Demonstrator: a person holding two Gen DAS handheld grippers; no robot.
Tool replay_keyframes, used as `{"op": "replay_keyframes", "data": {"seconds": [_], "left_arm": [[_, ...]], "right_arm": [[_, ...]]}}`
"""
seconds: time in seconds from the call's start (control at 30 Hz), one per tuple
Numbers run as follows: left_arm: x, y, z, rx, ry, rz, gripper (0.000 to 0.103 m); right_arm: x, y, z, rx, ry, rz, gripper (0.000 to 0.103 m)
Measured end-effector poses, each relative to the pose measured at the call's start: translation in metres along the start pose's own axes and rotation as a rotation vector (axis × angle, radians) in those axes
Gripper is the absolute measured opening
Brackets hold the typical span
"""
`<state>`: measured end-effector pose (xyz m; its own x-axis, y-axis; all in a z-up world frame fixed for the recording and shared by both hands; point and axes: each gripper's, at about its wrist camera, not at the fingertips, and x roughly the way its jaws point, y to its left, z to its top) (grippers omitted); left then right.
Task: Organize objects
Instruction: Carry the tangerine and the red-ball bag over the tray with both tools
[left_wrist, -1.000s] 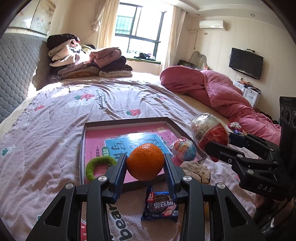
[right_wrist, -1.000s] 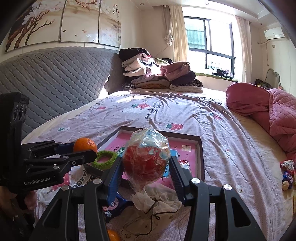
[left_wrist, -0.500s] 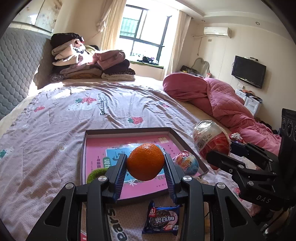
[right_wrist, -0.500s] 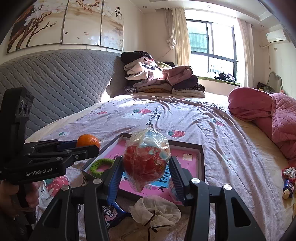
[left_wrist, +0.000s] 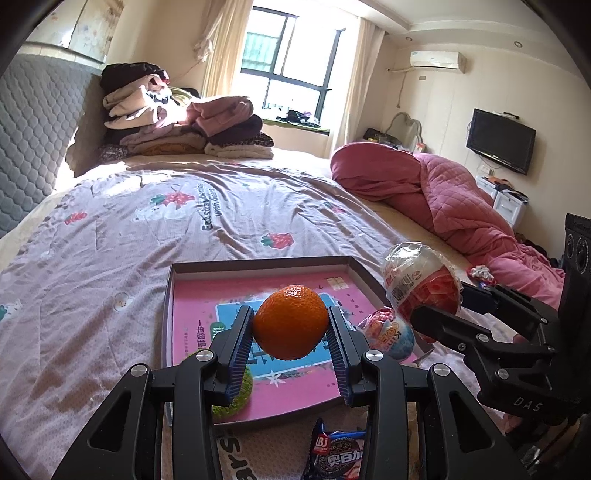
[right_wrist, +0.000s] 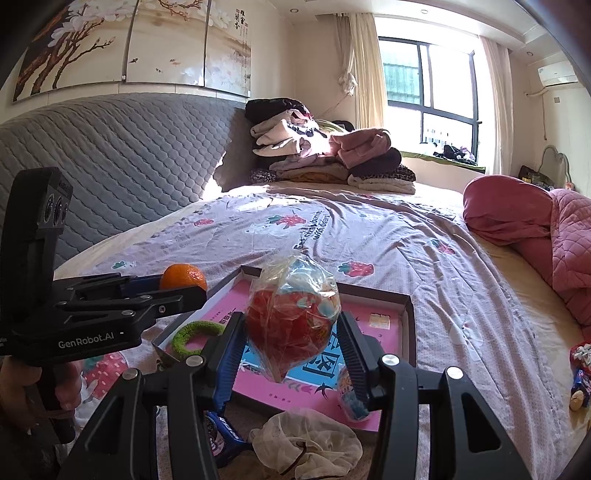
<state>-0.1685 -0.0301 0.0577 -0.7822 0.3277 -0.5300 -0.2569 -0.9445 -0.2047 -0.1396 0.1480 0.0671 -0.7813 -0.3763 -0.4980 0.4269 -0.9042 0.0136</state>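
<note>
Orange (left_wrist: 291, 327): your left tongs (left_wrist: 291, 334) gripped it; round, it could roll out.
Bag (right_wrist: 293, 314): your right tongs (right_wrist: 293, 345) pinched slippery film above the tray (right_wrist: 406, 317).

Two close wrist views, shared tray (left_wrist: 258, 264) ahead.

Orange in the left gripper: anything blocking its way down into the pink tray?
Nothing visible blocks it. The orange hangs over bare pink floor of the tray; the green ring and egg toy sit off to either side.
</note>
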Motion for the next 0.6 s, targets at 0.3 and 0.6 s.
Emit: {"op": "replay_keyframes", "data": {"seconds": [0.3,0.6], "left_arm": [[0.02,0.006,-0.005,-0.002,0.034,0.016,0.04],[0.036,0.01,-0.012,0.004,0.074,0.023,0.04]], "right_arm": [[0.019,-0.004,-0.004,-0.003,0.041,0.007,0.051],[0.038,-0.007,-0.011,0.0,0.1,0.027,0.051]]}}
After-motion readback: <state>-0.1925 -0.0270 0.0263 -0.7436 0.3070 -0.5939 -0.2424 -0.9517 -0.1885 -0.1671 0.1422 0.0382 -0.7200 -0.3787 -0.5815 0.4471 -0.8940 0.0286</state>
